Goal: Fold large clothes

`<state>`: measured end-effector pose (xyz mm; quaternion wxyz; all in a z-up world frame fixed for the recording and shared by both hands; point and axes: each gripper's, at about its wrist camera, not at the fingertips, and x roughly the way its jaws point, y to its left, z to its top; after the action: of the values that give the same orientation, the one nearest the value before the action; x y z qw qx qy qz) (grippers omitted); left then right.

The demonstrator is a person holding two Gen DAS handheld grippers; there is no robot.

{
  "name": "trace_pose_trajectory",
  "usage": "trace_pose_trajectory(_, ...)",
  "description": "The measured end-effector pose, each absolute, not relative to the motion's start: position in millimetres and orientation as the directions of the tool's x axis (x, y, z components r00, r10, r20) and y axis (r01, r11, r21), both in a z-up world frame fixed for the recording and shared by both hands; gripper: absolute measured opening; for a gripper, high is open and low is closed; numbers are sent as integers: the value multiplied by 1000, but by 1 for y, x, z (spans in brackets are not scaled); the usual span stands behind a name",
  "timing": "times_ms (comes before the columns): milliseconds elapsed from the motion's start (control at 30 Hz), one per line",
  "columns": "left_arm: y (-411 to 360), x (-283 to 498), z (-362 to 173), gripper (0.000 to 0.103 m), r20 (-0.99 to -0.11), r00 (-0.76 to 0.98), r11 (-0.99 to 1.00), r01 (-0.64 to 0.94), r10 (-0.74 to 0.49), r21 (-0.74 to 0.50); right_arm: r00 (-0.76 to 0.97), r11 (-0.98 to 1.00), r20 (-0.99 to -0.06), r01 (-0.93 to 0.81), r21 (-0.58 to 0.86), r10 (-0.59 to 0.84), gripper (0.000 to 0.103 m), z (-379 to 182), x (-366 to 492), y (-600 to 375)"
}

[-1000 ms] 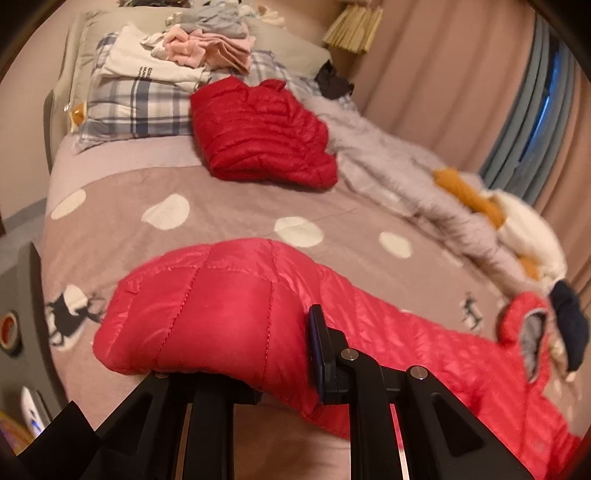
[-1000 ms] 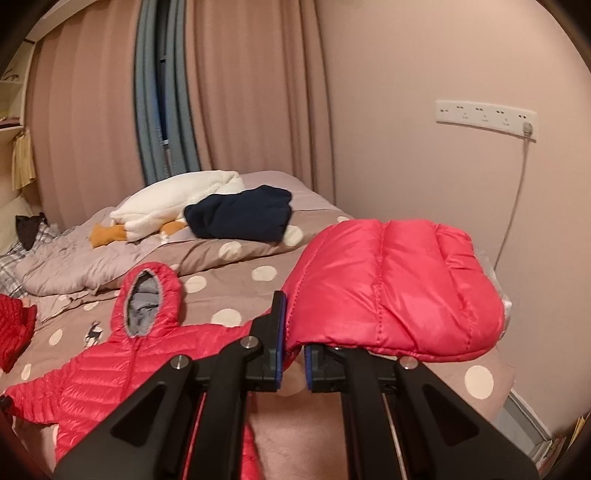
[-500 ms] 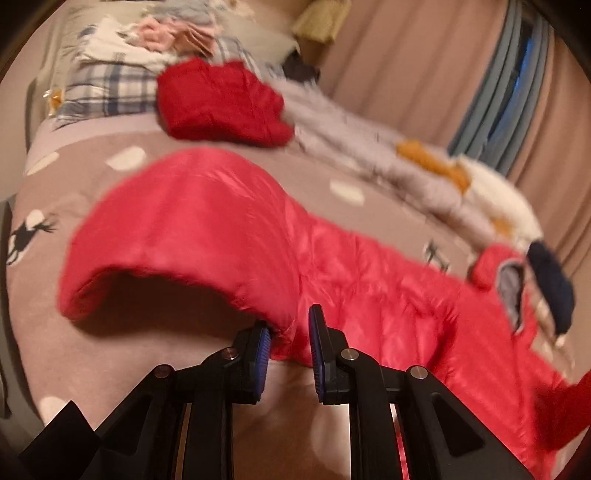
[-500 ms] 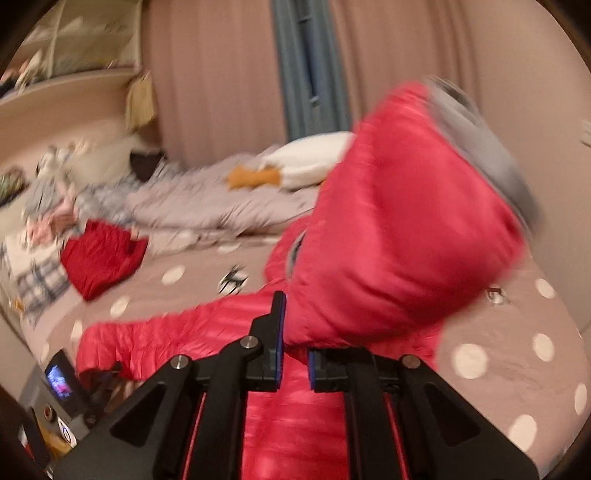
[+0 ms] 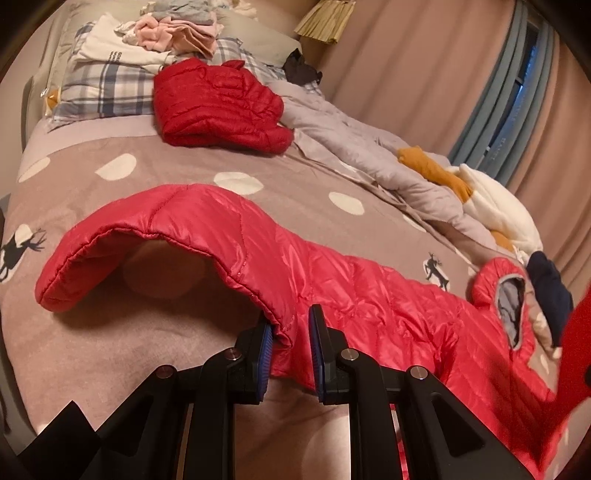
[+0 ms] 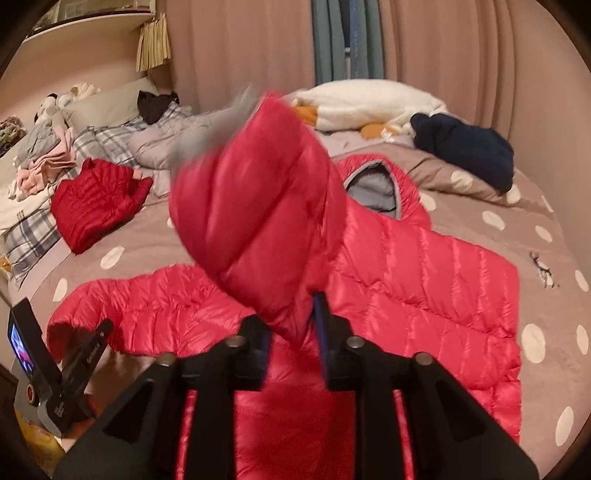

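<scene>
A bright red hooded puffer jacket (image 5: 332, 288) lies spread on the brown polka-dot bedspread (image 5: 184, 173); it also shows in the right wrist view (image 6: 424, 280). My left gripper (image 5: 291, 343) has its jaws slightly apart, with the cuff edge of the left sleeve (image 5: 155, 221) between them. My right gripper (image 6: 291, 332) has its jaws slightly apart with the other sleeve (image 6: 251, 199) between them, lifted over the jacket body and blurred. The grey-lined hood (image 6: 373, 188) points to the far side.
A folded dark red jacket (image 5: 218, 103) lies near plaid pillows (image 5: 99, 85) with piled clothes (image 5: 173, 29). A grey duvet (image 5: 369, 155), a white and orange plush (image 5: 491, 199) and a navy garment (image 6: 465, 147) lie along the curtain side. The left gripper's body (image 6: 55, 380) shows at the bed edge.
Both grippers have opened slightly on the sleeves. The right gripper has swung its sleeve from beside the wall inward over the jacket body. The left sleeve has come down toward the bed.
</scene>
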<state>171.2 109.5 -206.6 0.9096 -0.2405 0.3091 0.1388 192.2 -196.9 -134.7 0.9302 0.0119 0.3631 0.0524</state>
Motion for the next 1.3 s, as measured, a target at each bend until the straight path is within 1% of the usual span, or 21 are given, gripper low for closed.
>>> trace_pose_trajectory(33, 108, 171, -205, 16, -628, 771, 850, -398, 107, -345, 728, 993, -676, -93, 71, 116, 45, -133, 189, -202)
trace_pose_trajectory(67, 107, 171, -204, 16, -627, 771, 855, -396, 112, -335, 730, 993, -673, -89, 77, 117, 61, -132, 187, -203)
trace_pose_trajectory(100, 106, 171, -202, 16, -630, 767, 859, -398, 120, -321, 744, 994, -660, -79, 76, 109, 68, -130, 184, -206)
trace_pose_trajectory(200, 105, 173, -196, 16, -656, 740, 856, -429, 150, -288, 781, 998, -621, -39, 48, 60, 69, -119, 173, -218)
trace_pose_trajectory(267, 101, 174, -184, 16, -644, 750, 861, -421, 153, -286, 784, 998, -619, 5, 67, 37, 69, -112, 171, -236)
trace_pose_trajectory(333, 91, 174, -172, 16, -614, 765, 894, -396, 193, -212, 792, 995, -610, 40, 89, 23, 69, -106, 168, -254)
trace_pose_trajectory(400, 84, 172, -164, 16, -602, 768, 915, -375, 217, -148, 807, 992, -589, 101, 77, -37, 69, -101, 167, -275)
trace_pose_trajectory(500, 89, 165, -159, 16, -602, 790, 919, -317, 117, -236, 806, 978, -575, 204, 45, -142, 69, -106, 175, -305)
trace_pose_trajectory(600, 82, 168, -155, 16, -597, 780, 933, -331, 188, -138, 761, 957, -630, 273, 98, -152, 67, -137, 189, -346)
trace_pose_trajectory(633, 79, 168, -155, 16, -586, 787, 938, -323, 191, -129, 743, 950, -650, 295, 105, -159, 67, -146, 193, -355)
trace_pose_trajectory(700, 77, 167, -159, 16, -583, 790, 939, -319, 188, -130, 659, 921, -726, 378, 96, -195, 67, -179, 201, -383)
trace_pose_trajectory(767, 76, 168, -162, 16, -593, 785, 932, -327, 178, -154, 589, 899, -789, 421, 117, -174, 67, -212, 203, -405)
trace_pose_trajectory(800, 76, 170, -164, 16, -596, 787, 927, -329, 163, -180, 557, 892, -814, 436, 120, -162, 67, -228, 202, -414)
trace_pose_trajectory(867, 73, 171, -162, 16, -597, 790, 926, -318, 141, -202, 542, 901, -829, 415, 125, -135, 66, -233, 197, -423)
trace_pose_trajectory(900, 69, 172, -161, 16, -594, 793, 928, -312, 136, -205, 560, 910, -820, 390, 138, -116, 66, -224, 190, -427)
trace_pose_trajectory(967, 65, 168, -158, 16, -582, 800, 928, -314, 145, -201, 617, 904, -775, 397, 158, -135, 69, -201, 168, -438)
trace_pose_trajectory(1067, 56, 166, -154, 16, -578, 805, 930, -305, 138, -203, 679, 897, -715, 405, 177, -166, 77, -159, 129, -451)
trace_pose_trajectory(1167, 45, 158, -150, 16, -560, 814, 939, -297, 153, -175, 720, 897, -665, 407, 174, -198, 77, -124, 92, -449)
trace_pose_trajectory(1233, 37, 152, -147, 16, -559, 813, 944, -291, 161, -152, 760, 906, -629, 369, 207, -166, 81, -107, 70, -446)
trace_pose_trajectory(1267, 35, 150, -145, 16, -557, 817, 947, -282, 152, -155, 781, 913, -609, 341, 225, -141, 85, -98, 62, -442)
trace_pose_trajectory(1300, 32, 146, -142, 16, -553, 822, 947, -272, 137, -170, 800, 920, -589, 308, 242, -113, 87, -89, 54, -438)
